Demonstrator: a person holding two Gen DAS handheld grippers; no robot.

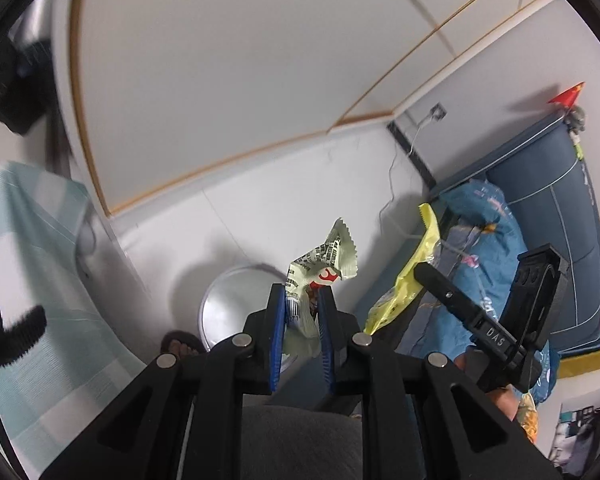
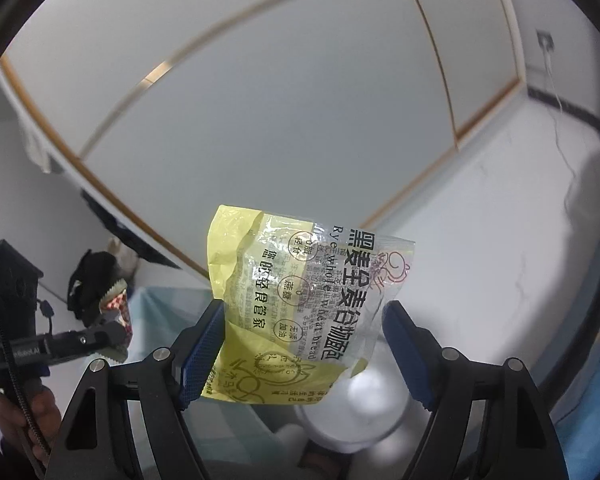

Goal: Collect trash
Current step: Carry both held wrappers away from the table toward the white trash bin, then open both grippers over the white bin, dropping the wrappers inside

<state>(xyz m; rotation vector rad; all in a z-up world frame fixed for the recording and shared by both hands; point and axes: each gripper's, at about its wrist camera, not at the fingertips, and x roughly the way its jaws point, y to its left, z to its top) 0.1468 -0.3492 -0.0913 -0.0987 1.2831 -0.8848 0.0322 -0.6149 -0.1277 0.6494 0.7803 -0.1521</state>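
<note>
My left gripper (image 1: 302, 300) is shut on a crumpled pale green snack wrapper (image 1: 323, 261) with black print, held up in the air above a round silver bin (image 1: 236, 300). My right gripper (image 2: 302, 316) is open wide. A yellow and clear bread wrapper (image 2: 296, 304) hangs between its blue pads, touching the left pad (image 2: 204, 344) and well apart from the right one. The same yellow wrapper (image 1: 408, 280) and the right gripper (image 1: 496, 320) show at the right of the left wrist view. The left gripper with its wrapper (image 2: 116, 316) shows at the left of the right wrist view.
A white round bin (image 2: 364, 412) lies below the right gripper. A pale teal striped cloth (image 1: 32, 260) covers a surface at the left. A blue bed with floral bedding (image 1: 492, 248) is at the right. White walls and a hanging cable (image 1: 396, 176) are behind.
</note>
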